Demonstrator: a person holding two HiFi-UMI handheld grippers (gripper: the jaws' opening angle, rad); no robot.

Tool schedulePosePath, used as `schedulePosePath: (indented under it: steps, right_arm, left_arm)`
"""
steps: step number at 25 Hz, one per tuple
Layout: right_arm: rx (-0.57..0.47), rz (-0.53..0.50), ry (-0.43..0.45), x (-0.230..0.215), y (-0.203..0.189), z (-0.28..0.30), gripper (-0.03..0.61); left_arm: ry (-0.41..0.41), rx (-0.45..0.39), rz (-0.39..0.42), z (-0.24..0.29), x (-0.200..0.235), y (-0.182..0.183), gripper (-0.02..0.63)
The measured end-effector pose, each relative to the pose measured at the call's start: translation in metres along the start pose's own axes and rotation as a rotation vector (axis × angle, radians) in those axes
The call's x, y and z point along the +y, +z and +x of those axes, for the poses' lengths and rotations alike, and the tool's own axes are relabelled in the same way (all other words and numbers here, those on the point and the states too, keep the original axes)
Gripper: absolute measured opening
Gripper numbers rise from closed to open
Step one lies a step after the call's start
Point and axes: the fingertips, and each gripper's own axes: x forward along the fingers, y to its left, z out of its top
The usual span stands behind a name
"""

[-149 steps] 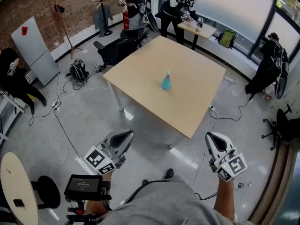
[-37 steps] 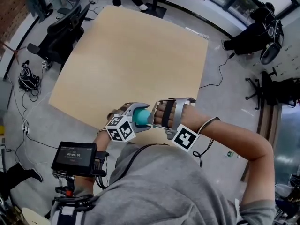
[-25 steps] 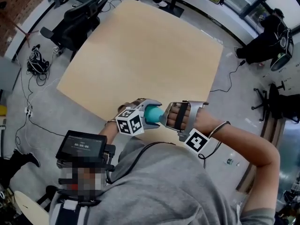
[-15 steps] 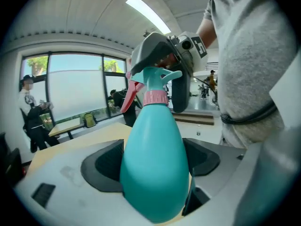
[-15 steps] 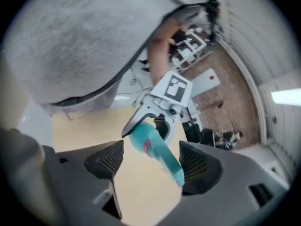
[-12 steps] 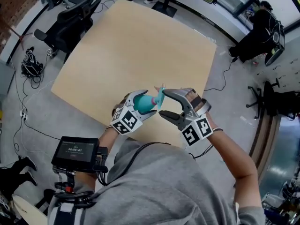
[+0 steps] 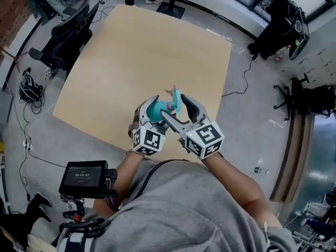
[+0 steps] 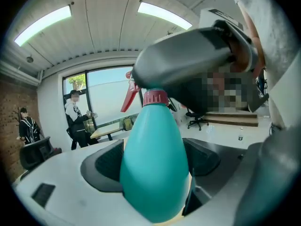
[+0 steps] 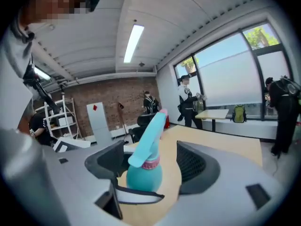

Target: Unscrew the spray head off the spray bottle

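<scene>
A teal spray bottle (image 7: 154, 110) is held off the table, its body clamped in my left gripper (image 7: 151, 107), which is shut on it. In the left gripper view the bottle's body (image 8: 153, 168) fills the gap between the jaws, with its pink collar (image 8: 155, 98) and red trigger (image 8: 128, 98) above. My right gripper (image 7: 178, 109) stands open around the spray head (image 7: 176, 100). In the right gripper view the teal spray head (image 9: 146, 138) rises between the two jaws with a gap on each side; neither pad touches it.
The light wooden table (image 7: 147, 51) lies below and beyond the grippers, its near edge just under them. An office chair (image 7: 68, 30) stands at the table's left. A screen device (image 7: 84, 176) hangs at my waist. People stand by the far window (image 9: 188, 102).
My right gripper has let go of the spray head, opened wide, swung back and now has its jaws on either side of the head. The left gripper has kept the bottle.
</scene>
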Motion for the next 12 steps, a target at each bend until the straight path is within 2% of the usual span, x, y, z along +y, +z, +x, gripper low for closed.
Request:
schedulePosePath:
  steps: [1, 2, 3, 5, 8, 10, 12]
  right_arm:
    - [0.042, 0.011, 0.007, -0.001, -0.006, 0.001, 0.348]
    - [0.072, 0.03, 0.022, -0.002, -0.01, 0.001, 0.209]
    - [0.084, 0.054, 0.035, -0.002, -0.011, -0.002, 0.178]
    - [0.08, 0.073, 0.048, -0.002, -0.01, -0.007, 0.167]
    - [0.083, 0.028, 0.072, 0.003, -0.01, -0.013, 0.159]
    - [0.092, -0.032, 0.111, 0.011, -0.009, -0.017, 0.152]
    - [0.1, -0.12, 0.187, 0.027, -0.005, -0.022, 0.149]
  left_arm:
    - [-0.001, -0.008, 0.013, 0.0, -0.003, 0.005, 0.385]
    - [-0.005, -0.012, 0.026, 0.001, -0.006, 0.009, 0.385]
    - [-0.011, -0.015, 0.039, 0.001, -0.009, 0.012, 0.385]
    - [-0.035, -0.03, 0.051, 0.001, -0.013, 0.015, 0.385]
    - [-0.127, -0.064, 0.026, -0.002, -0.022, 0.015, 0.385]
    - [-0.227, -0.091, -0.016, -0.008, -0.031, 0.016, 0.385]
    - [-0.377, -0.141, -0.086, -0.019, -0.042, 0.025, 0.385]
